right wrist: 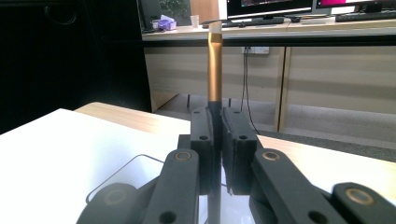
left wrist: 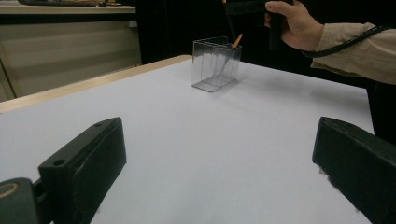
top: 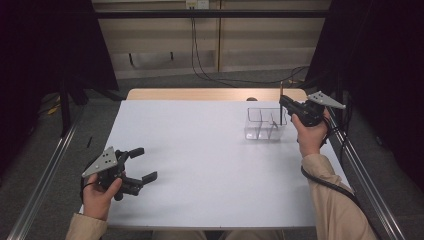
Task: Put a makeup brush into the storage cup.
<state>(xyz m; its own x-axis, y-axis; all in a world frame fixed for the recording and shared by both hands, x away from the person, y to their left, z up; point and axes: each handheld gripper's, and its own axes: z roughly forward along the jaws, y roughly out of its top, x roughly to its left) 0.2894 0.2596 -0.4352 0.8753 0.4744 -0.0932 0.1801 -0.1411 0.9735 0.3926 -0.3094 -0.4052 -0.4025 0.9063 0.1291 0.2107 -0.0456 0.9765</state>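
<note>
Right gripper [top: 283,102] is clamped on a slim pencil-like stick [right wrist: 215,70], jaws nearly together with the stick pinched between the pads. In the right gripper view the stick stands upright out of the jaws, gold-brown shaft with a pale tip at the top, its dark lower part between the pads. The gripper sits at the far right side of the white table [top: 200,165], right over the clear plastic organizer [top: 265,124]. In the high view the stick [top: 281,89] pokes up just above the gripper's front end. The organizer has dividers making several compartments; which compartment lies under the jaws cannot be told. In the left gripper view an orange-brown tip [left wrist: 237,40] shows at the organizer's [left wrist: 215,64] top right edge, just below the right hand [left wrist: 295,23]; whether it is the same stick cannot be told.

Left gripper [top: 144,164] is wide apart, nothing between the jaws. It sits low at the near left corner of the table, well apart from the organizer, jaws pointing across the bare tabletop toward it. The left hand [top: 98,192] grips its body from behind, grey three-cornered plate on top. A cable trails from the right gripper down along the beige sleeve [top: 332,200].
</note>
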